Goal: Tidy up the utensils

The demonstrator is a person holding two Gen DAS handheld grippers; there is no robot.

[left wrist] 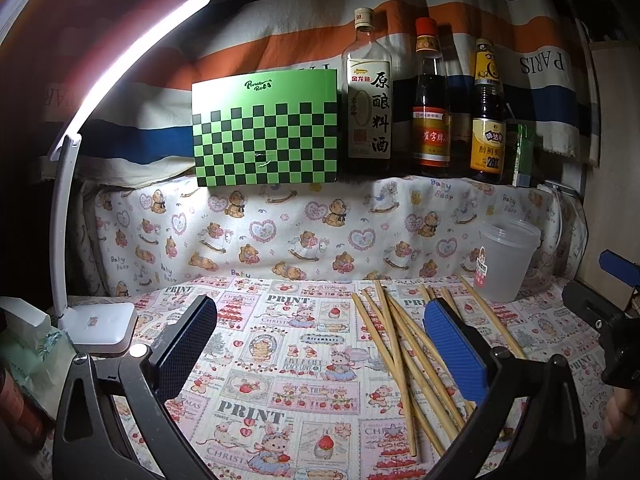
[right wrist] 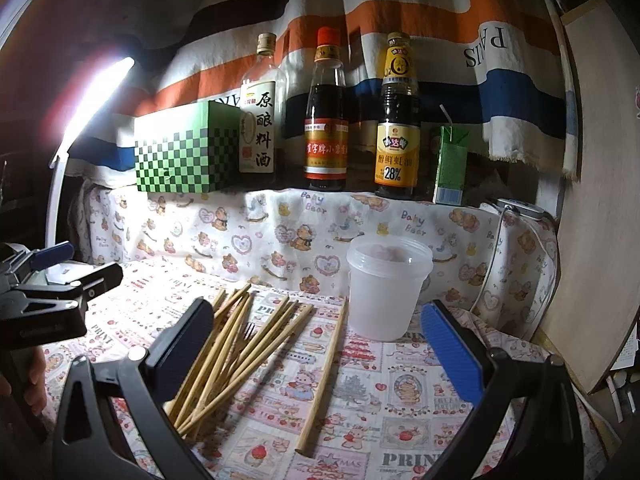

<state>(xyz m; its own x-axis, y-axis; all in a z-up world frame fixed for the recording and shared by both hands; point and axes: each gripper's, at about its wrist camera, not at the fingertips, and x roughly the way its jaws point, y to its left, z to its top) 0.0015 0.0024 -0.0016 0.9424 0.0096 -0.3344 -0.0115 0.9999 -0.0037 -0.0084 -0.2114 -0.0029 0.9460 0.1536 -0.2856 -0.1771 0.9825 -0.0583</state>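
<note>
Left wrist view: the left hand-held gripper (left wrist: 320,344) is spread wide and holds nothing, above the table (left wrist: 280,360). The chopsticks (left wrist: 400,360) lie in a loose crossed heap near the plastic cup (left wrist: 506,260), which looks empty, so sorting seems not yet begun. The tablecloth (left wrist: 256,408) reads "PRINT".

Right wrist view: the right hand-held gripper (right wrist: 316,344) is also spread and empty, over the heap, one chopstick (right wrist: 324,376) apart. A bottle (right wrist: 397,120) label shows "28%"; the curtain (right wrist: 488,48) reads "PARIS".
</note>
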